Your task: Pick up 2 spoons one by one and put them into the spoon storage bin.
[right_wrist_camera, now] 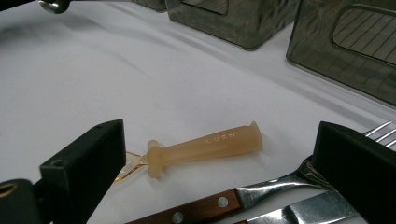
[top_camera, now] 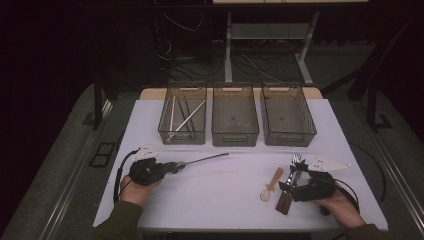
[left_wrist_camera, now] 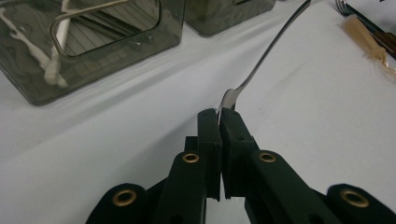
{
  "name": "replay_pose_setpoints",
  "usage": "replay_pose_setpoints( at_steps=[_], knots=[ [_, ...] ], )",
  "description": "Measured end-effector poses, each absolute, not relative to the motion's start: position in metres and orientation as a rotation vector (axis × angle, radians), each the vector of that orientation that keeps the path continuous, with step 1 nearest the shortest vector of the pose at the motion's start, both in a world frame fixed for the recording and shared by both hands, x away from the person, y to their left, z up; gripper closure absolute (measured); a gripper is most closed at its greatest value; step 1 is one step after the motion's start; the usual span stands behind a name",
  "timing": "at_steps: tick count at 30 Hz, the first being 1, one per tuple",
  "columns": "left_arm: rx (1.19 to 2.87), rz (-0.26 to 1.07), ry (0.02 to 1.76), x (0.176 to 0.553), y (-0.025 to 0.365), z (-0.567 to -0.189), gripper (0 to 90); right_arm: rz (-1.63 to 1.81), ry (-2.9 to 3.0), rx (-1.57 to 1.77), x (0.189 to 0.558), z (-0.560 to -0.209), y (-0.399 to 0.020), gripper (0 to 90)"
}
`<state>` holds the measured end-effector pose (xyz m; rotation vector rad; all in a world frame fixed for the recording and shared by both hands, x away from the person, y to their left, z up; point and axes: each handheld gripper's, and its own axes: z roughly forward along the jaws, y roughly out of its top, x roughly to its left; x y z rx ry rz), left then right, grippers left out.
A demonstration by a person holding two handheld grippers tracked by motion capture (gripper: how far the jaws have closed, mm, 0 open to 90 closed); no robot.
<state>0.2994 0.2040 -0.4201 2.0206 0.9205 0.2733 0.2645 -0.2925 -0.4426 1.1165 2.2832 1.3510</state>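
Just in front of the left basket [top_camera: 182, 116], a long metal spoon [top_camera: 205, 159] is held by the left gripper [top_camera: 176, 166], its handle stretched out toward the middle basket [top_camera: 235, 116]. Seen along the left gripper's own jaws, the pinch is made plain: both pads are pressed tight on the spoon's bowl [left_wrist_camera: 229, 99], a detail too small to be read from the high view. White utensils are seen lying inside the left basket [left_wrist_camera: 88, 42]. Far to the right of that basket, the right gripper [top_camera: 287, 186] is kept wide open, and between its jaws a translucent amber spoon [right_wrist_camera: 205, 147] is framed, with a wood-handled fork [right_wrist_camera: 261, 193] just beside it. Bare white tabletop [top_camera: 225, 185] is left open between the two grippers, right up to the near edge.
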Motion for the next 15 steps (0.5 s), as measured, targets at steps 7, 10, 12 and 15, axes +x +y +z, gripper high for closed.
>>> replay_pose_setpoints(
  at_steps=[7,10,12,15],
  knots=[
    [1.975,0.289,0.935,0.303,0.2,-0.415,87.4,1.351,2.284,1.115,0.265,-0.443,-0.293,3.2],
    [1.961,0.295,0.936,0.305,0.199,-0.413,87.3,1.35,2.287,1.114,0.265,-0.443,-0.292,3.1],
    [1.955,0.3,0.935,0.308,0.198,-0.412,87.4,1.348,2.288,1.115,0.265,-0.443,-0.293,3.1],
    [1.944,0.31,0.938,0.311,0.197,-0.41,87.3,1.349,2.288,1.114,0.265,-0.443,-0.293,3.1]
  ],
)
